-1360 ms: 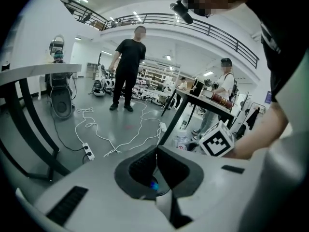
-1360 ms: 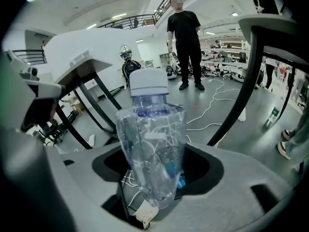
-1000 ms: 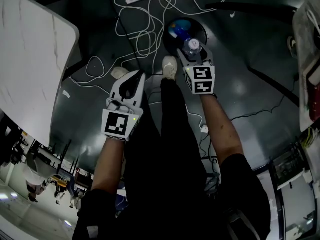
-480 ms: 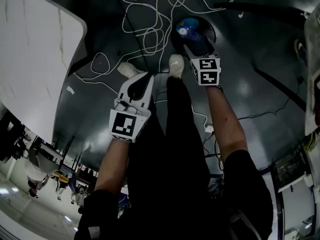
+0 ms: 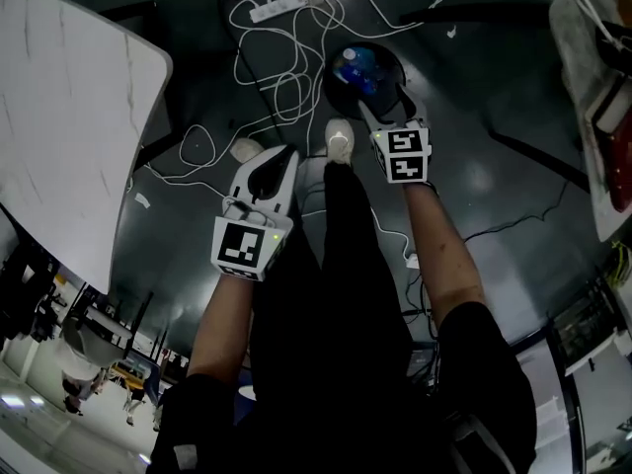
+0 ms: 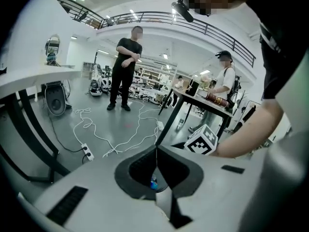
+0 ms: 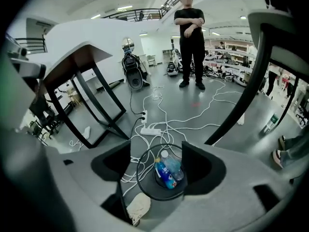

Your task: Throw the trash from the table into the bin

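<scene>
- My right gripper [image 7: 157, 151]: jaws have just been opening and stand wide apart, with nothing between them.
- My left gripper [image 6: 156, 151]: jaws closed tip to tip, empty.
- Bin [image 7: 147, 187]: on the floor, below my right jaws. A blue-labelled bottle [image 7: 164, 175] and a clear bottle [image 7: 172, 166] lie side by side at its bottom.
- Shoe [image 7: 137, 209]: just beside the bin's near rim.
- Power strip [image 7: 150, 130]: on the floor beyond the bin's far rim.
</scene>
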### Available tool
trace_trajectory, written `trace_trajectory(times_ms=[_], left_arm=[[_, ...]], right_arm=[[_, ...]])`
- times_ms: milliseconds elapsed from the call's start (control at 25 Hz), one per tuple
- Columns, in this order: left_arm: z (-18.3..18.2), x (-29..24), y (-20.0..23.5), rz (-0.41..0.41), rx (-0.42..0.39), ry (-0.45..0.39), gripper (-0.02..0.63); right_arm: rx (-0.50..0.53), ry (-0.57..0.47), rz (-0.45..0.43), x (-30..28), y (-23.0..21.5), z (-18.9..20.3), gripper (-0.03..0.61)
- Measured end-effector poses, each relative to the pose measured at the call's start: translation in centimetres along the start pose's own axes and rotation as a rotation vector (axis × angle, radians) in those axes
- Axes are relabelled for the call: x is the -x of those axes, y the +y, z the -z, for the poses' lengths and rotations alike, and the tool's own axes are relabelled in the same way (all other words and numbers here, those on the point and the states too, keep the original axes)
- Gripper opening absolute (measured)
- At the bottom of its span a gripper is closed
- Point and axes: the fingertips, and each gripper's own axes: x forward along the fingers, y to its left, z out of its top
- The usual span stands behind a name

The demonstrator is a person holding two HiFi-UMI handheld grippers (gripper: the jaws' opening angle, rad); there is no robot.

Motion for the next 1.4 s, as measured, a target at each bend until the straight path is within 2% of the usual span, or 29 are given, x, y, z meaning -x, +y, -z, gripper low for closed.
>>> trace_trajectory(times_ms=[240,400,520,720,960,1160,1400], left_arm=[[-4.3,2.0,-1.3,0.003,0.0,-0.034,0.015],[-8.2,4.4,-2.4,0.007,-0.01,-0.053,0.015],[-11.9,5.5,-2.0,0.017,-0.03,-0.124,0.015],[-18.1,8.0,-1.8,0.025,0.009,-0.247,0.015],[-25.9,11.9,-2.3,0.017,-0.047,-0.36,0.015],[-30.6,15.3,-1.8,-0.001,-0.089,-0.432,0.015],[-34.3,20.0,-1.7,-0.02,-0.117,-0.514,0.015]], right_arm=[[-0.011,-0.071,0.02,6.1,0.1,-4.2,0.322],[-0.016,-0.136,0.05,11.6,0.7,-7.7,0.264],[-0.039,-0.205,0.071,15.0,0.8,-11.3,0.227],[-0.03,-0.325,0.083,21.6,1.7,-17.0,0.169],[-0.006,-0.482,0.115,30.1,2.1,-23.7,0.14],[-0.011,-0.626,0.153,36.5,2.1,-28.9,0.129],[0.019,-0.731,0.186,42.2,2.6,-32.5,0.086]])
